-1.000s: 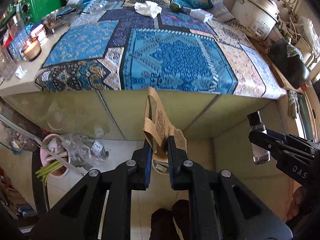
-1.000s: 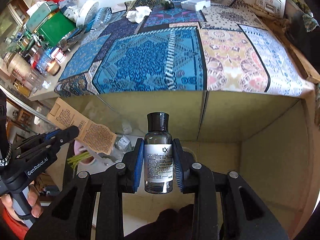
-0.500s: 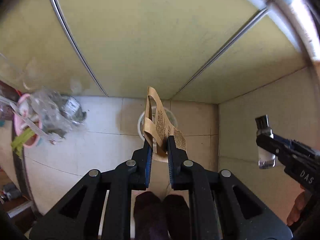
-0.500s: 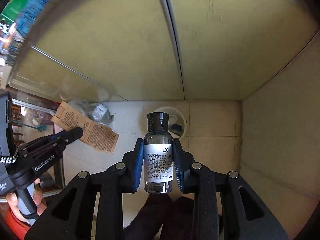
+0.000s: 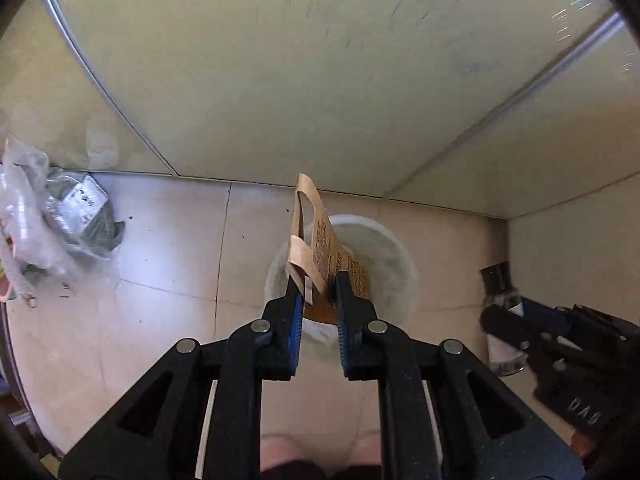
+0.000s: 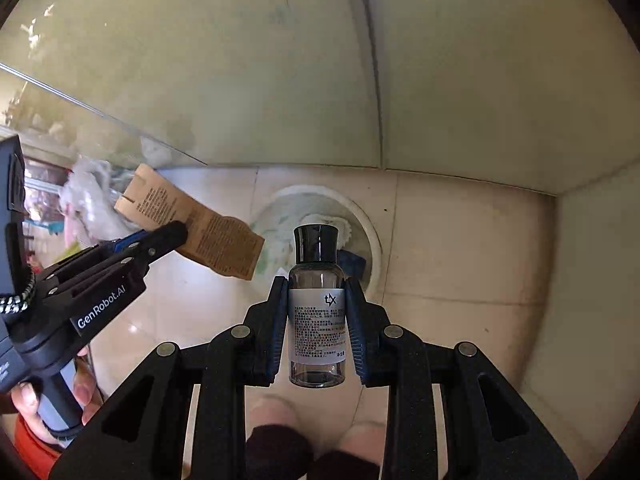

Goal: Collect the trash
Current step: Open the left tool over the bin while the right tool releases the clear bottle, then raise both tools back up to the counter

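Beyond both pairs of tongs a white bin (image 5: pixel 394 256), already lined with crumpled scraps, stands on the tiled floor (image 5: pixel 168 248) against pale cabinet panels (image 5: pixel 280 80). Nothing lies between the tongs and its open mouth. Off to the far left of the left tongs (image 5: pixel 316 280) a heap of clear plastic bags (image 5: pixel 52 216) sits on the floor.

The left tongs are pinched narrow on a brown paper tag (image 5: pixel 320 248), its long axis running up and away from the tips, directly over the bin. The right tongs (image 6: pixel 318 284) are clamped on a small clear bottle (image 6: pixel 318 320), upright along the fingers with its black cap pointing forward toward the bin's rim. The person's feet show below the tongs.
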Tool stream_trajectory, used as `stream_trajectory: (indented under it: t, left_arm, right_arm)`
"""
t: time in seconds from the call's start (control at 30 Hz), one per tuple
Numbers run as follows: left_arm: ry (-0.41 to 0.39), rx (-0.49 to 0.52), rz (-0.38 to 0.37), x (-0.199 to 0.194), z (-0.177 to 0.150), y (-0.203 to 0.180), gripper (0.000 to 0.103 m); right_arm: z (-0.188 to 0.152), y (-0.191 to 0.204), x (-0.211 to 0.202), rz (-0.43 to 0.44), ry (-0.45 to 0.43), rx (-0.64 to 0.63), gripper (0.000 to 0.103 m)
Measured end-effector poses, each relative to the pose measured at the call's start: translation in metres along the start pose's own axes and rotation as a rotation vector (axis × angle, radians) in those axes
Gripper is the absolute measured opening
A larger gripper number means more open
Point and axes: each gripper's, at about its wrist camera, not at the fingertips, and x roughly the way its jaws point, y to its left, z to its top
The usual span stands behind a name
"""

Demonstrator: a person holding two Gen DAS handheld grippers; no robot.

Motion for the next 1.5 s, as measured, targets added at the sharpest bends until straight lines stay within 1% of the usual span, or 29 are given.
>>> stream_trajectory:
  t: [0.13,0.2,0.3,0.37,0.43,0.5,0.67,0.77,0.8,0.83,0.9,1.0,1.13,1.23,1.3,1.33,1.5]
  left_arm:
    - [-0.013,-0.024,-0.016,0.044,0.0,0.005,0.018]
    - [-0.022,-0.028,-0.028,0.056,-0.001,0.008,0.021]
    - [-0.012,-0.026,-0.045,0.07,-0.003,0.008,0.028]
    - [0.008,-0.028,-0.065,0.078,-0.004,0.014,0.029]
    - [0.027,-0.034,-0.09,0.081,-0.006,0.017,0.035]
    - [0.038,-0.045,-0.106,0.082,-0.007,0.021,0.038]
    - [0.055,-0.05,-0.093,0.065,-0.008,0.02,0.038]
    - [0.061,-0.049,-0.112,0.047,-0.008,0.019,0.045]
    - [0.062,-0.041,-0.108,0.041,-0.009,0.016,0.046]
    - [0.066,-0.031,-0.098,0.034,-0.008,0.013,0.047]
    - [0.084,-0.017,-0.08,0.023,-0.008,0.005,0.047]
    - [0.084,-0.011,-0.075,-0.006,-0.008,-0.002,0.047]
    - [0.069,-0.006,-0.06,-0.064,-0.003,-0.011,0.047]
    - [0.042,-0.003,-0.057,-0.126,0.004,-0.02,0.047]
    - [0.019,-0.001,-0.056,-0.167,0.008,-0.024,0.047]
    - [0.005,0.003,-0.058,-0.19,0.011,-0.027,0.047]
    - [-0.072,0.034,-0.025,-0.303,0.025,-0.039,0.047]
  right_arm:
    - [0.004,0.0,0.045,0.02,0.028,-0.01,0.026]
    - [0.004,-0.001,0.064,0.018,0.038,-0.021,0.026]
    - [0.006,0.0,0.078,0.029,0.054,-0.022,0.026]
    - [0.005,-0.002,0.085,0.044,0.054,-0.021,0.026]
    - [0.008,-0.003,0.089,0.036,0.059,-0.028,0.026]
    - [0.009,-0.002,0.092,0.031,0.075,-0.033,0.027]
    - [0.007,0.0,0.079,0.036,0.09,-0.027,0.027]
    - [0.005,-0.005,0.049,0.024,0.08,-0.033,0.028]
    - [0.004,-0.003,0.037,0.023,0.075,-0.032,0.032]
    - [0.006,0.002,0.034,0.02,0.069,-0.029,0.033]
    - [0.005,0.003,0.012,0.017,0.051,-0.022,0.035]
    - [0.005,0.006,-0.029,0.009,0.027,-0.01,0.035]
    - [0.008,0.013,-0.084,0.009,-0.008,0.01,0.035]
    - [0.01,0.024,-0.136,0.0,-0.039,0.019,0.035]
    - [0.011,0.034,-0.179,-0.004,-0.065,0.024,0.035]
    - [0.011,0.042,-0.193,-0.005,-0.078,0.026,0.035]
    - [0.01,0.075,-0.299,-0.003,-0.169,0.04,0.035]
